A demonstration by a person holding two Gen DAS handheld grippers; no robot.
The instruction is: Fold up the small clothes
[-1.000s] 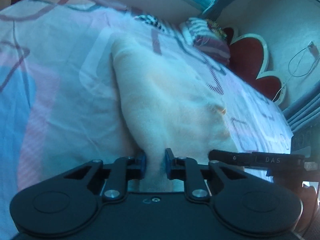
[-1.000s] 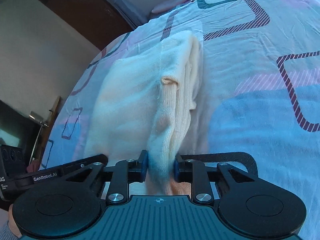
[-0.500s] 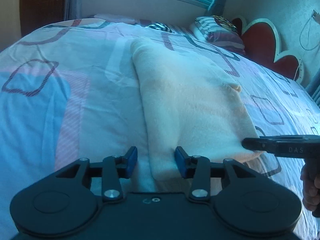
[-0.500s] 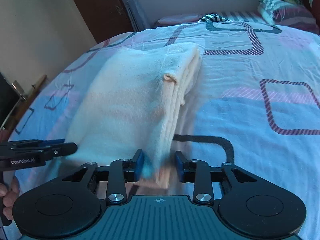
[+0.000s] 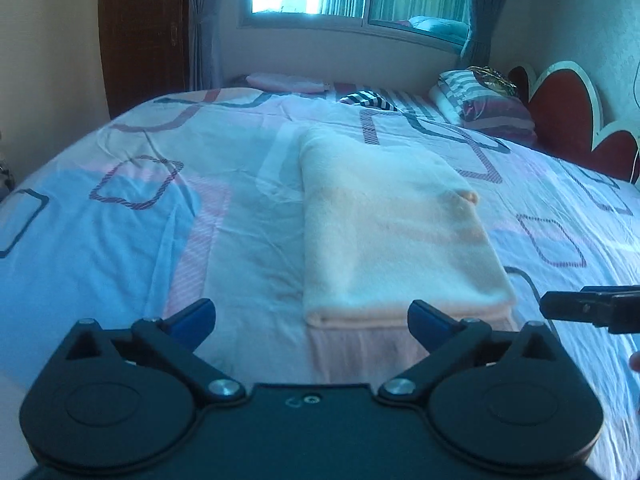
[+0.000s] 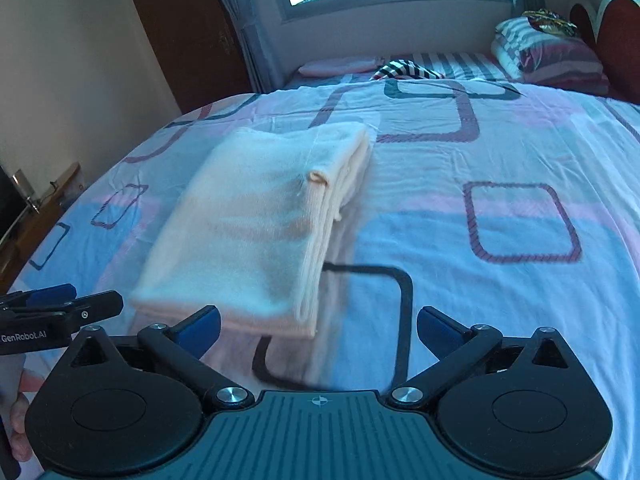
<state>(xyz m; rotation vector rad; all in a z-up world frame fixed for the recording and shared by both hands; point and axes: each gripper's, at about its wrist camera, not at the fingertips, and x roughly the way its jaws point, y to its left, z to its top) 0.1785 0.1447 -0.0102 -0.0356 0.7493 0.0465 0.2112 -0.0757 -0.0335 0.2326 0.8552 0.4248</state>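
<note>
A cream knitted garment (image 5: 392,232) lies folded into a flat rectangle on the patterned bedsheet (image 5: 120,232). It also shows in the right wrist view (image 6: 256,232), with its stacked layer edges on the right side. My left gripper (image 5: 312,318) is wide open and empty, just short of the garment's near edge. My right gripper (image 6: 318,322) is wide open and empty, at the garment's near right corner. Each gripper shows at the edge of the other's view.
Striped pillows (image 5: 480,104) and a red heart-shaped headboard (image 5: 568,116) are at the far right. A black-and-white striped cloth (image 6: 408,70) and a pink item (image 6: 336,66) lie at the bed's far end under the window. A brown door (image 5: 140,32) stands at the left.
Both grippers have let go of the cream garment, opened wide and pulled back and up from it. The garment now lies flat and folded on the bed.
</note>
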